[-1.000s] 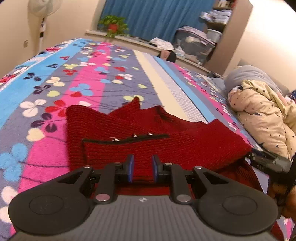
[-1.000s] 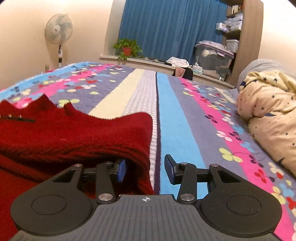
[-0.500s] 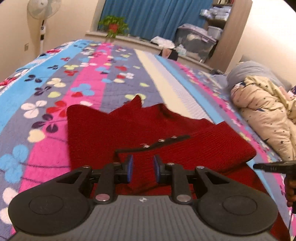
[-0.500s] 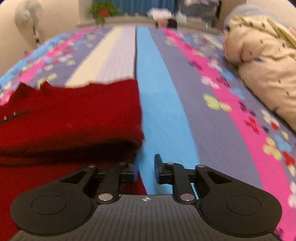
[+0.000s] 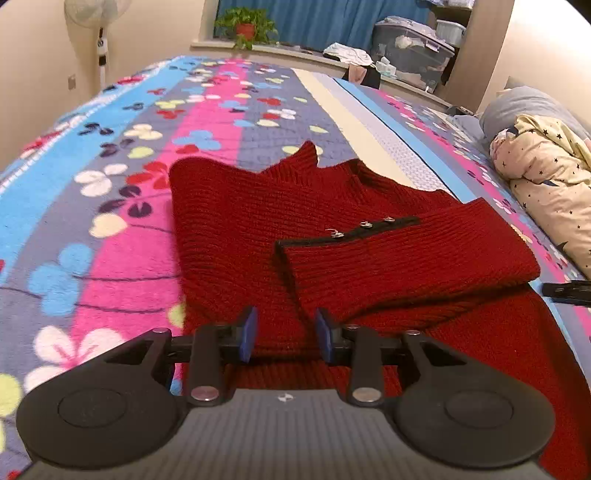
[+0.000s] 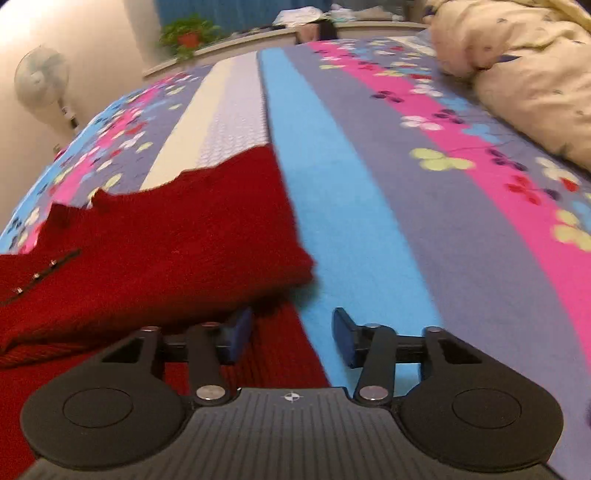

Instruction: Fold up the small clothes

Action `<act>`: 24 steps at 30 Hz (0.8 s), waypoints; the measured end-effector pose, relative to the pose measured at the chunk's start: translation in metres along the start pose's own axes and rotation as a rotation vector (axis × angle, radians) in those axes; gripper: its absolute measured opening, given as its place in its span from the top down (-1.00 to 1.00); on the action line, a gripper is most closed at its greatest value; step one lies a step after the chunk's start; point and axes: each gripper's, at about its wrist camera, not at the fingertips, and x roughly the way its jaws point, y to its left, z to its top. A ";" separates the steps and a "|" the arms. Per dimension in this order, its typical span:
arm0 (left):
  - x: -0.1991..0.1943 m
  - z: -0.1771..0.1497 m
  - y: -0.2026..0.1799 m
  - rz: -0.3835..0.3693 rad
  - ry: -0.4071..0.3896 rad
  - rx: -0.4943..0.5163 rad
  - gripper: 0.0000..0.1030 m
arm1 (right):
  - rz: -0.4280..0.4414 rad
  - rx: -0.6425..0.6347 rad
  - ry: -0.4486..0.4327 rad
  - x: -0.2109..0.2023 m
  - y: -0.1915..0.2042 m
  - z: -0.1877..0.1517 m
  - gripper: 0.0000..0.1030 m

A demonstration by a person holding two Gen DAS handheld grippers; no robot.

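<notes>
Since a second ago: left gripper (image 5: pixel 283 339) jaws parted wider, sleeve (image 5: pixel 406 258) released. Right gripper (image 6: pixel 291 338) jaws also apart, gripping nothing, straddling right edge of red sweater (image 5: pixel 240 229). Sweater flat on floral bedspread (image 5: pixel 110 206) at 12 o'clock of left gripper; sleeve folded across body toward 1 o'clock. Star-print duvet (image 6: pixel 517 74) bunched at 2 o'clock. Potted plant (image 5: pixel 245 27) on far sill.

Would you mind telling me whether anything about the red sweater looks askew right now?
Yes: the sleeve folded across the red sweater lies slanted, its dark buttoned cuff angled rather than square with the body.
</notes>
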 end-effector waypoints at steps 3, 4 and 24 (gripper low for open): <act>-0.030 -0.003 -0.002 -0.029 -0.040 -0.014 0.14 | 0.034 -0.005 -0.017 -0.046 0.000 -0.018 0.07; -0.038 -0.006 -0.003 -0.027 -0.050 -0.012 0.10 | 0.049 -0.007 -0.021 -0.059 -0.001 -0.026 0.07; -0.196 -0.137 -0.013 0.117 0.024 -0.026 -0.13 | 0.024 -0.157 0.008 -0.162 -0.036 -0.134 0.02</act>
